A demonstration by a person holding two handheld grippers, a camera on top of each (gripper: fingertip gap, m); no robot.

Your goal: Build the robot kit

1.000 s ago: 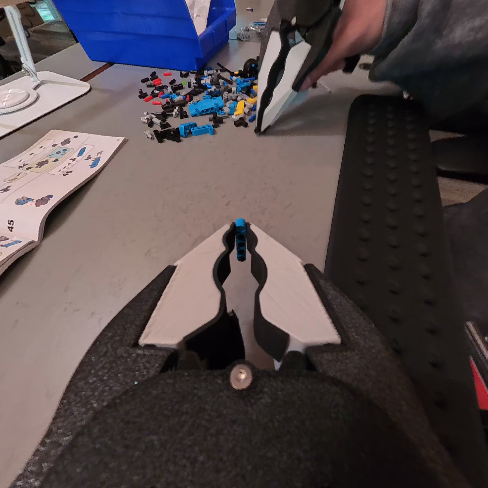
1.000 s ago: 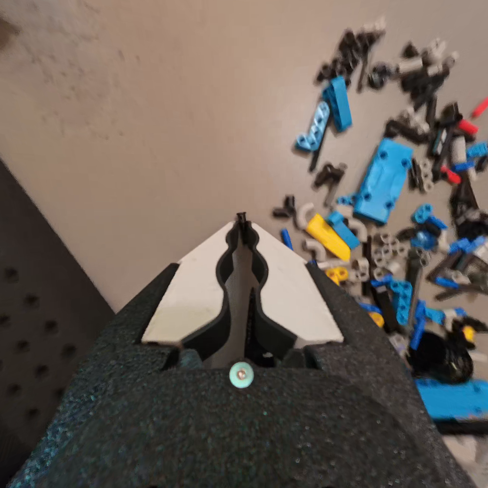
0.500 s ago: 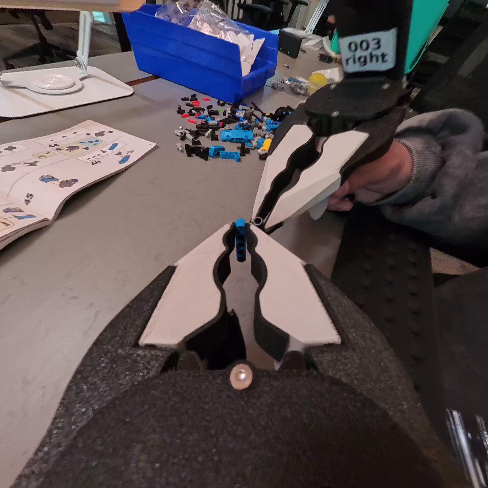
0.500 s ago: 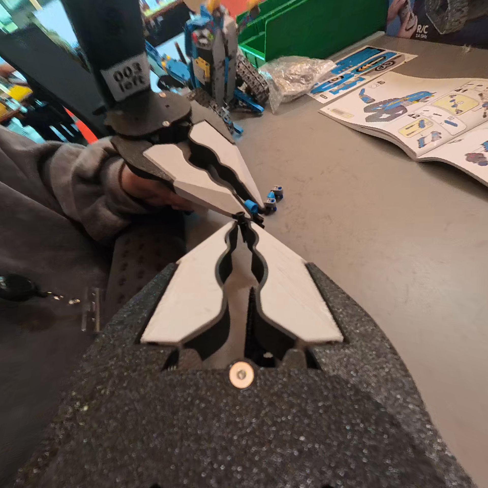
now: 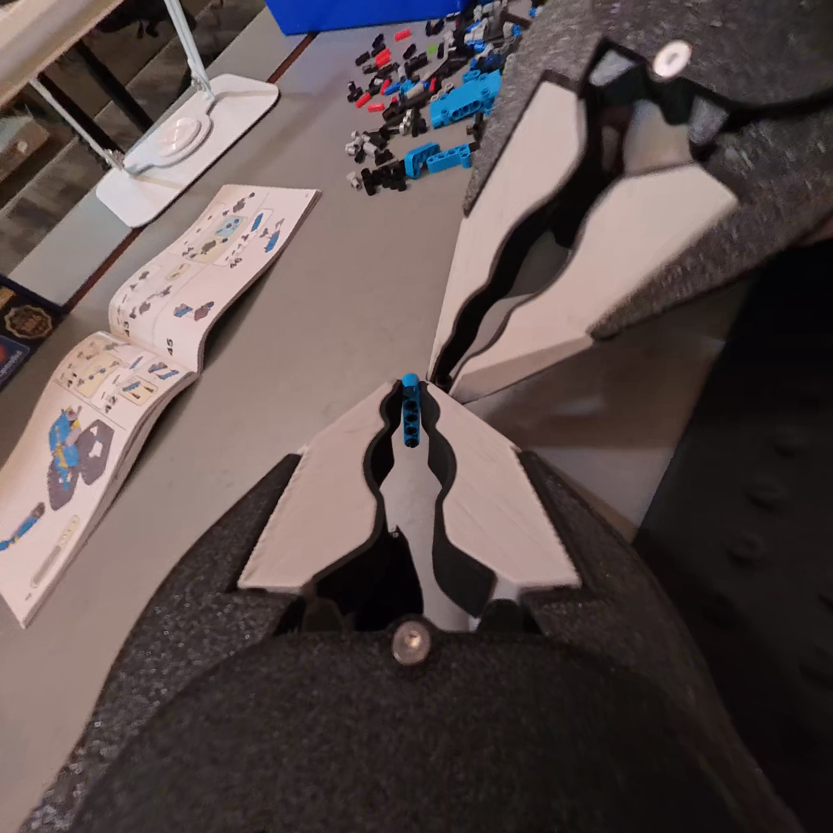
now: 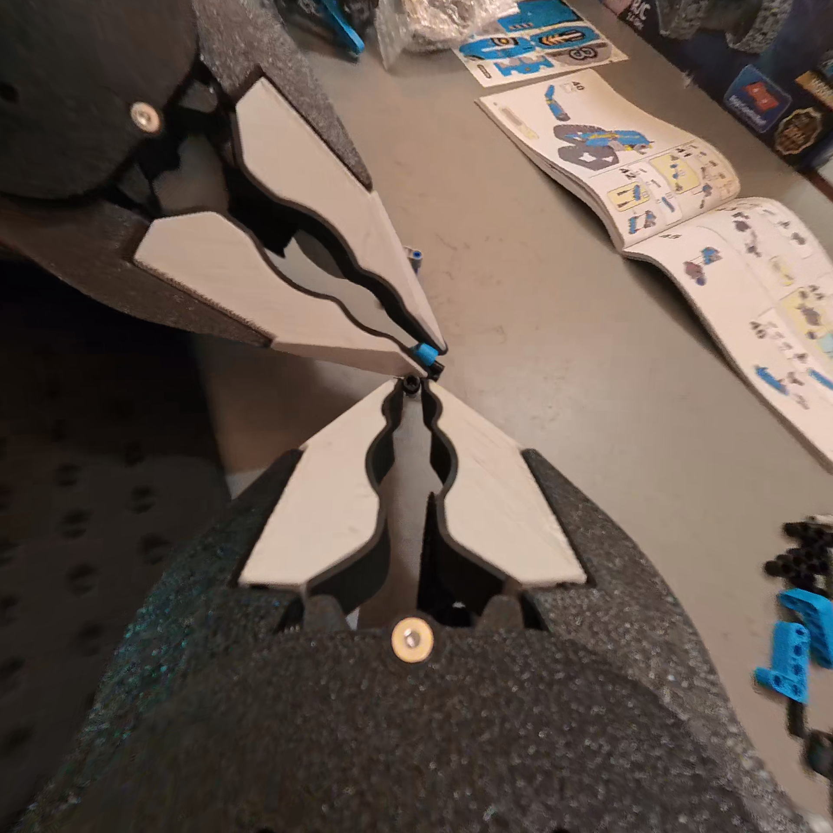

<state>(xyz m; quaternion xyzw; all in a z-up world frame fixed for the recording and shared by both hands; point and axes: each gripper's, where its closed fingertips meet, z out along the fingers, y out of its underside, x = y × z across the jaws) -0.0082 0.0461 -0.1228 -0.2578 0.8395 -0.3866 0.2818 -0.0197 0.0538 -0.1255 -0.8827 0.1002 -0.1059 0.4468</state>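
Note:
My left gripper point(image 5: 410, 383) is shut on a short blue beam with holes point(image 5: 410, 417), held above the grey table. My right gripper point(image 6: 411, 384) is shut on a small black pin point(image 6: 411, 386). The two grippers meet tip to tip. In the left wrist view the right gripper point(image 5: 444, 378) comes in from the upper right, its tips just right of the beam's end. In the right wrist view the left gripper point(image 6: 428, 356) comes in from the upper left, with the blue beam's end point(image 6: 423, 351) just above the pin. I cannot tell whether pin and beam touch.
An open instruction booklet point(image 5: 157, 315) point(image 6: 676, 203) lies on the table. A pile of small blue, black, grey and red pieces point(image 5: 428, 103) sits beyond, with a blue bin point(image 5: 360, 13) and a white lamp base point(image 5: 189, 139). A black dimpled mat point(image 5: 743, 450) lies at the table's near side. Two blue pieces point(image 6: 793, 649) lie right. My left and right fingertips are right by each other.
My right gripper left the pile with the black pin and came to the left gripper's tips. Over the last half second the two closed in further and both views tilted.

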